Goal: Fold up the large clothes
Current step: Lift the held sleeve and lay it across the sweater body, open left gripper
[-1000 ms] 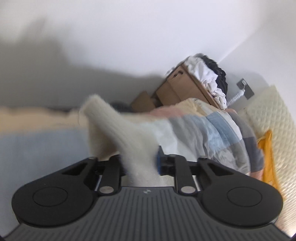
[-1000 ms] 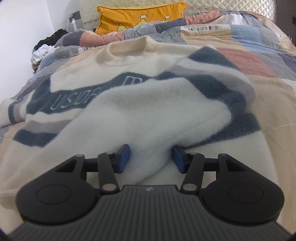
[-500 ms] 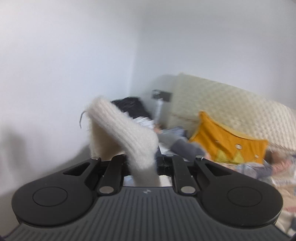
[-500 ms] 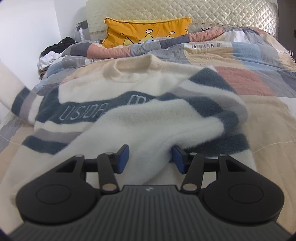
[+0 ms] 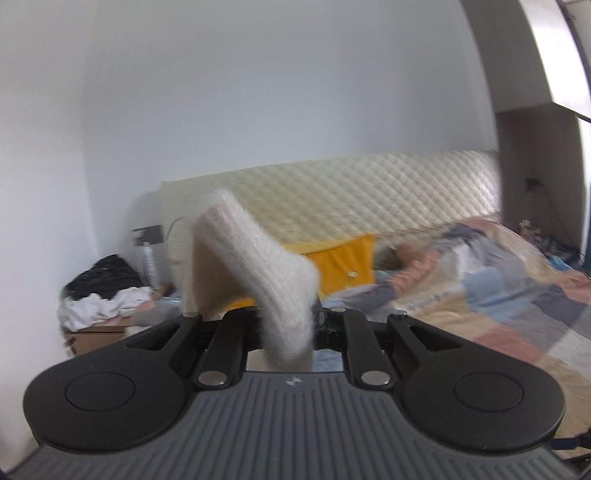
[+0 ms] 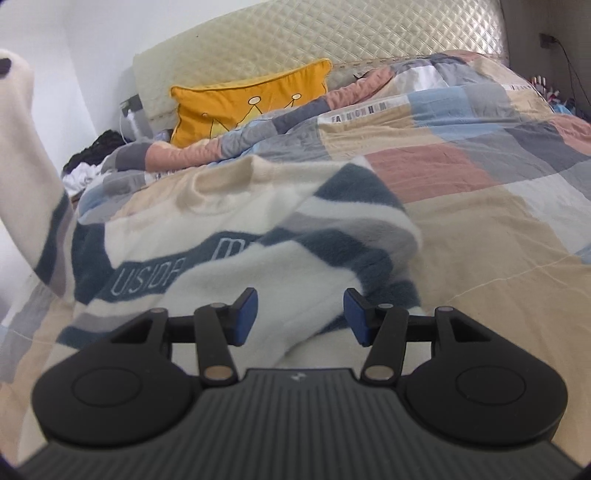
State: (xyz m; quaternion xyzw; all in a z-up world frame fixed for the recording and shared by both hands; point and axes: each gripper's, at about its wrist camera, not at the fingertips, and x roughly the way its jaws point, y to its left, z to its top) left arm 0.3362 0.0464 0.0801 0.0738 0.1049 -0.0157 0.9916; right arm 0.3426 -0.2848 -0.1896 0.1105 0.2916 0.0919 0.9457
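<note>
Patchwork quilt bed (image 6: 480,229) carries a cream fleece sweater with navy and grey stripes (image 6: 258,236), soft, bulky and probably light. Left gripper (image 5: 291,325) is clenched on its ribbed cream cuff (image 5: 255,266), a sound hold. Right gripper (image 6: 300,315) hangs half-spread over the fleece, grasping nothing.

Bed w/ patchwork quilt (image 6: 461,206): striped cream-and-navy fleece sweater (image 6: 258,236) lies on quilt; orange crown-print cushion (image 6: 251,99) rests at quilted cream headboard (image 6: 332,33).
</note>
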